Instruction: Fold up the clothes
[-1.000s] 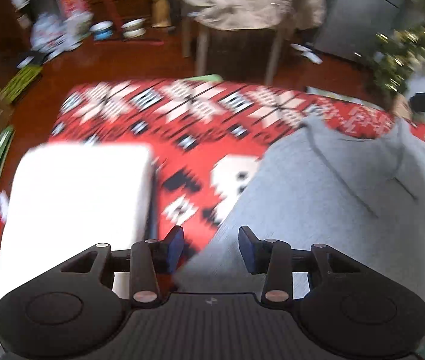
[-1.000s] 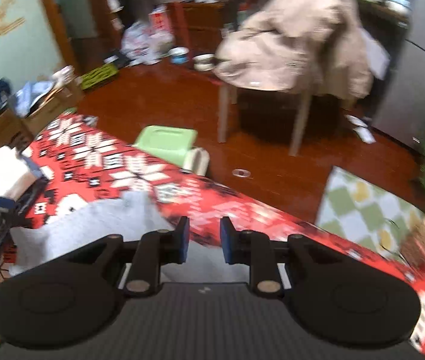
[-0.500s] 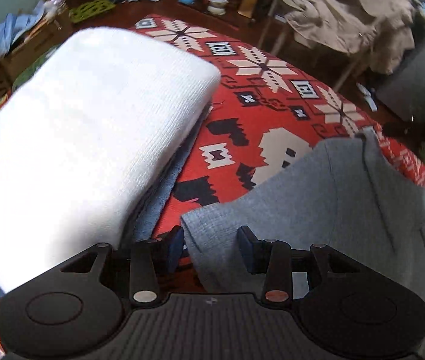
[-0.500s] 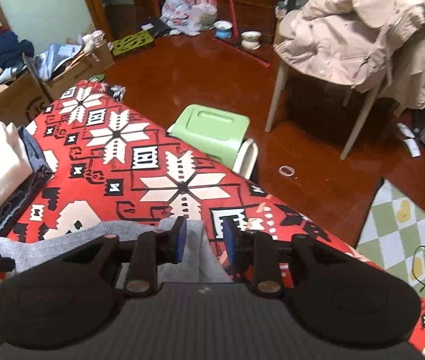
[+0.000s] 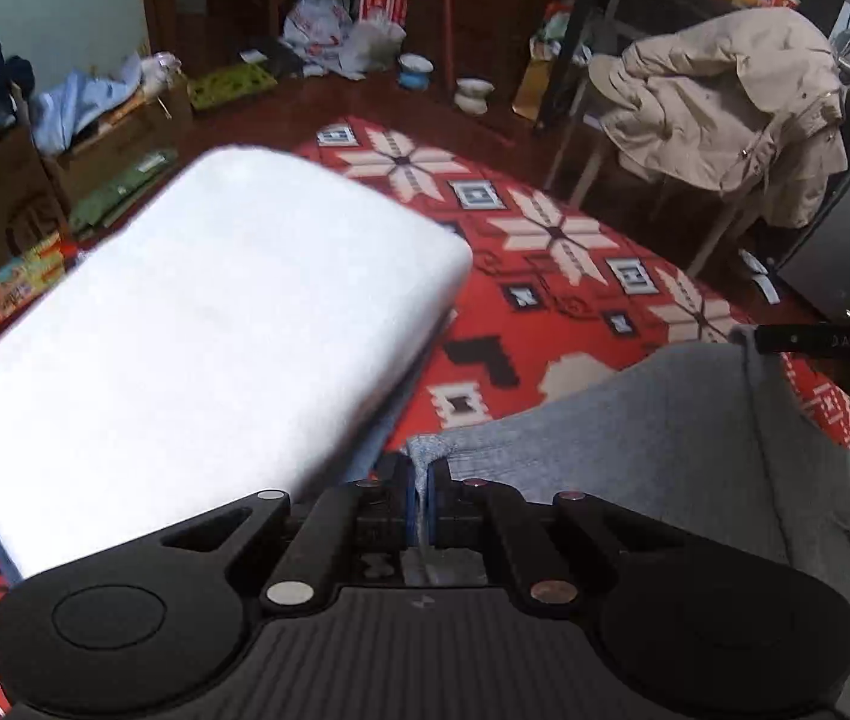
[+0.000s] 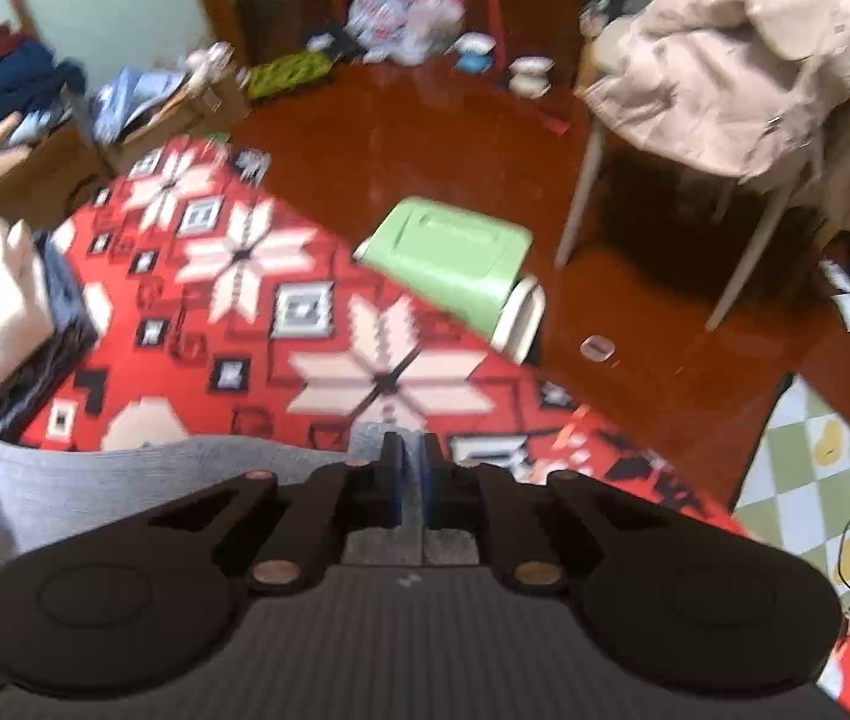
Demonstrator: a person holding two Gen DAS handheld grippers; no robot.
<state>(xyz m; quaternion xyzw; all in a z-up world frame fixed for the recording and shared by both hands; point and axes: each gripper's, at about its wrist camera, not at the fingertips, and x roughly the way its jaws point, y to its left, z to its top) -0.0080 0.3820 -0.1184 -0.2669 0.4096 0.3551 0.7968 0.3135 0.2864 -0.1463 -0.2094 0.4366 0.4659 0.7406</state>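
Two grippers have just closed, the left gripper [image 5: 421, 489] clamping one corner and the right gripper [image 6: 412, 468] another corner of the grey garment [image 5: 665, 438] lying on the red patterned blanket [image 5: 551, 300], with the folded white stack [image 5: 203, 336] at ten o'clock beyond.

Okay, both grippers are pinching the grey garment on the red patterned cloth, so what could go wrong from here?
1. The left gripper pinches only the corner of the grey garment; a quick lift might slip it free.
2. The folded white stack lies close beside that corner, so a sideways swing may knock it.
3. The right gripper also grips just an edge near the border of the red patterned cloth; uneven pulling could skew the fold.
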